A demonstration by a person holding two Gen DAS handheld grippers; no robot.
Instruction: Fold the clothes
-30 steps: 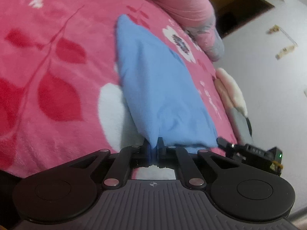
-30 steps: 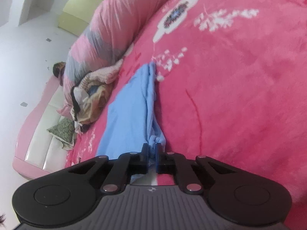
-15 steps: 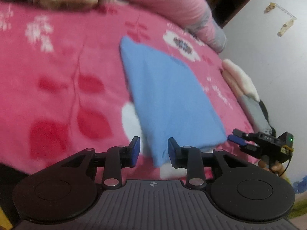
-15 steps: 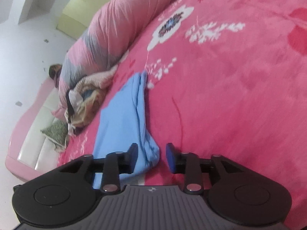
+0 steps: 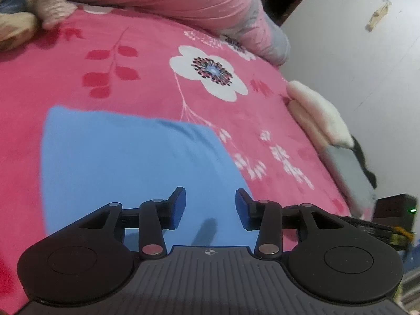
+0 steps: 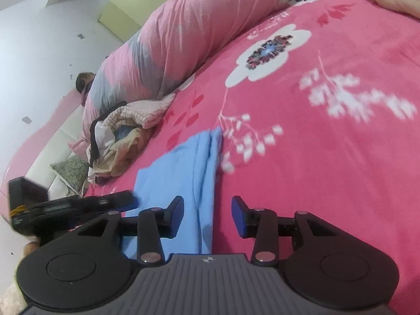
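Note:
A folded light blue garment (image 5: pixel 126 162) lies flat on the pink flowered bedspread (image 5: pixel 147 78). My left gripper (image 5: pixel 210 204) hovers over its near edge, jaws opening, pads clear of the cloth. In the right wrist view the same blue garment (image 6: pixel 183 173) runs away from me as a long strip with a folded edge on its right. My right gripper (image 6: pixel 207 215) hangs above its near end, jaws opening, nothing pinched between them. The left gripper's body (image 6: pixel 68 210) shows at the left of that view.
A rolled pink and grey quilt (image 6: pixel 189 42) lies along the far side of the bed. A heap of unfolded clothes (image 6: pixel 123 141) sits beside it. Folded cream and grey items (image 5: pixel 328 141) rest at the bed's right edge, by a white wall (image 5: pixel 367 65).
Both grippers let go of the blue garment, opened and drew back upward. The garment now lies flat on the bed. The left view swung toward the flower and the bed's right edge.

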